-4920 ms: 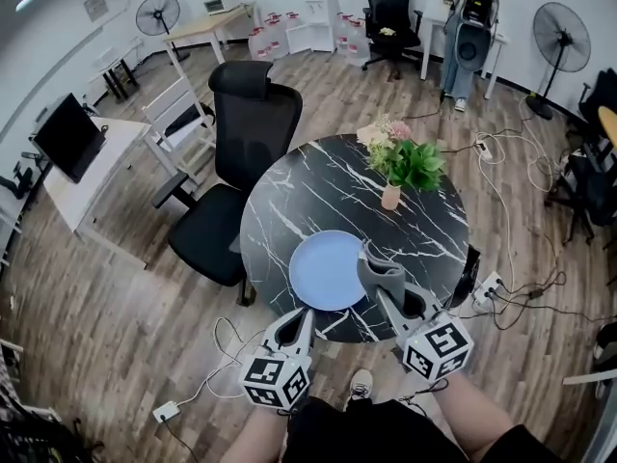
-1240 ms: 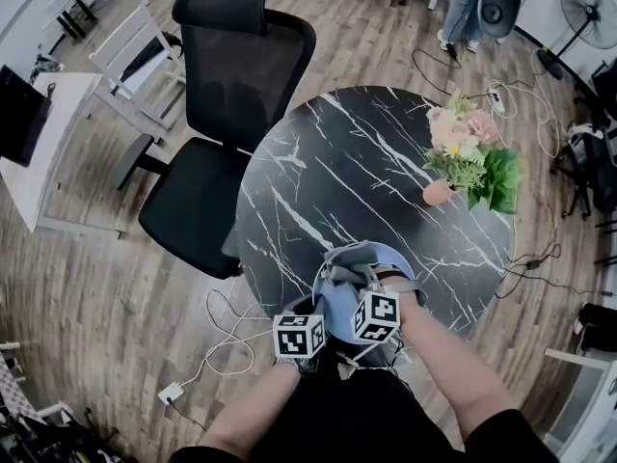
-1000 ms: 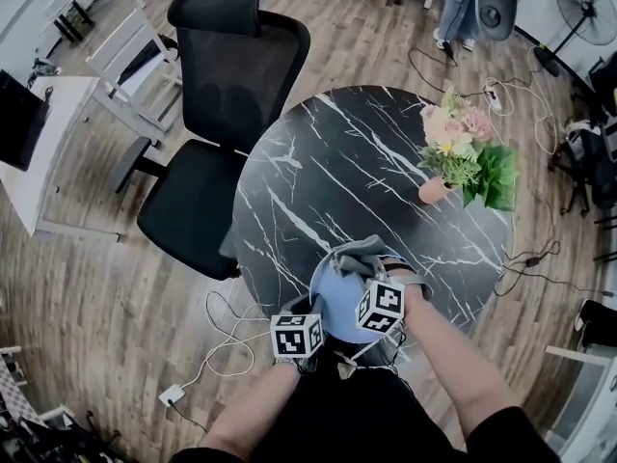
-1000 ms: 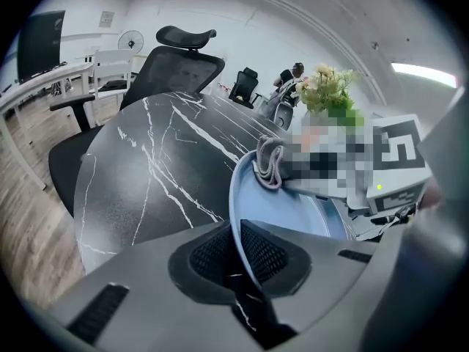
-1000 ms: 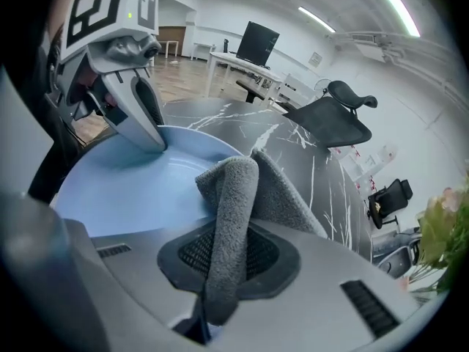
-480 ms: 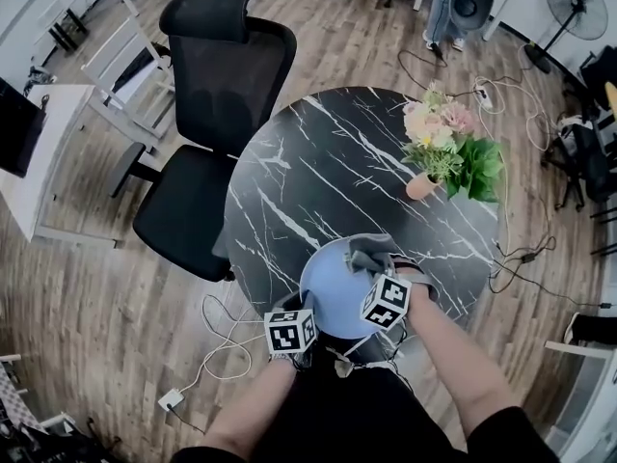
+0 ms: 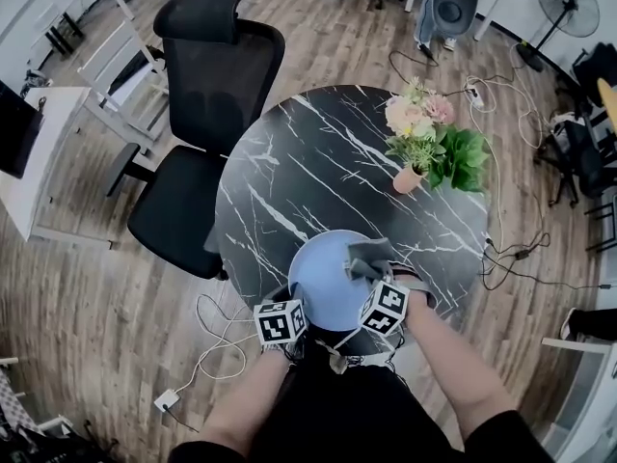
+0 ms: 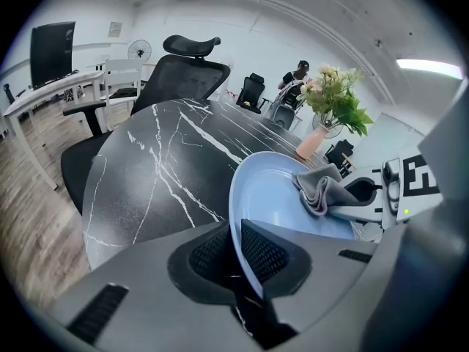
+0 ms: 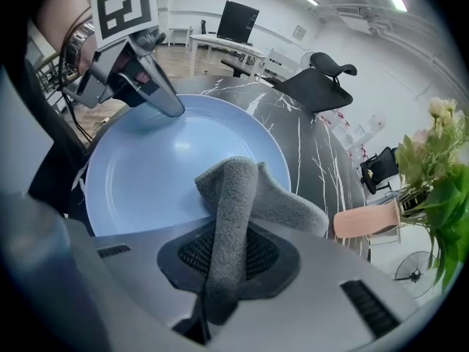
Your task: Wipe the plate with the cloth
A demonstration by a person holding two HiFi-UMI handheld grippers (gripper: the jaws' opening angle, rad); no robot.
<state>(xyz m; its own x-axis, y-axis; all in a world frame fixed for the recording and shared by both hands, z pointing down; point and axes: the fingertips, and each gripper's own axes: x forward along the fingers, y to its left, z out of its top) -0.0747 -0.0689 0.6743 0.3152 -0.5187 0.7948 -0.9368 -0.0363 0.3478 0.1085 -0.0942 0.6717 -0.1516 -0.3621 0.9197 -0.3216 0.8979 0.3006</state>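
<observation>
A light blue plate (image 7: 323, 278) is at the near edge of the round black marble table (image 7: 308, 162). My left gripper (image 7: 289, 302) is shut on the plate's near left rim, which runs between the ribbed pads (image 8: 265, 251) in the left gripper view, where the plate (image 8: 275, 196) looks tilted up. My right gripper (image 7: 366, 276) is shut on a grey cloth (image 7: 368, 256) and holds it on the plate's far right part. In the right gripper view the cloth (image 9: 242, 189) rises from between the jaws and folds over onto the plate (image 9: 154, 167). The left gripper (image 9: 165, 101) shows at the plate's far rim there.
A pink vase of flowers and green leaves (image 7: 424, 148) stands on the table's right side. A black office chair (image 7: 207, 85) is at the table's far left. Cables and a power strip (image 7: 217, 355) lie on the wood floor beside my legs.
The right gripper has dragged the cloth from the plate's far left toward its right, and more blue surface shows. The left gripper has kept its hold on the rim.
</observation>
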